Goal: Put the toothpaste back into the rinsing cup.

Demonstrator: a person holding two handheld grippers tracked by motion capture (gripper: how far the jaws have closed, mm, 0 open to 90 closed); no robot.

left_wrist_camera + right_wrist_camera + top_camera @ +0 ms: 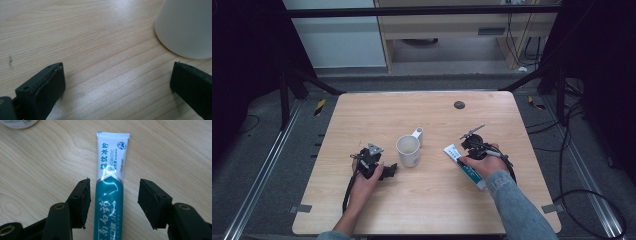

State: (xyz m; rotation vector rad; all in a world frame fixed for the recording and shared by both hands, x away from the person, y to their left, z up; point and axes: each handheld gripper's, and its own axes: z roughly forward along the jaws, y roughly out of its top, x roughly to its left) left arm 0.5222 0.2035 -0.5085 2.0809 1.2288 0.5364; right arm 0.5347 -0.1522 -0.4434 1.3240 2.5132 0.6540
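A: Starting at the left, what is there?

B: The left gripper (pixel 388 171) lies low on the table (pixel 362 115), held in the left hand (pixel 364 181); its jaws stand wide apart with bare wood between them; the mug (pixel 408 151) sits just to its right, close to one jaw tip but not touching as far as the left gripper view shows.

A: And the mug itself?

B: White, upright, near the table's middle; its handle (pixel 417 134) points away from the person; it stands between the two grippers.

A: Further right?

B: The tube (pixel 110 182) lies flat on the wood, its crimped white end toward the mug, its teal part running back under the right hand (pixel 484 165); the right gripper (pixel 113 197) straddles it, jaws half closed; one pad sits just beside the tube's edge, the other clearly apart; nothing is clamped.

A: Anything around?

B: A dark round disc (pixel 459 105) near the far edge, well apart from everything; cables (pixel 582 195) on the floor at the right.
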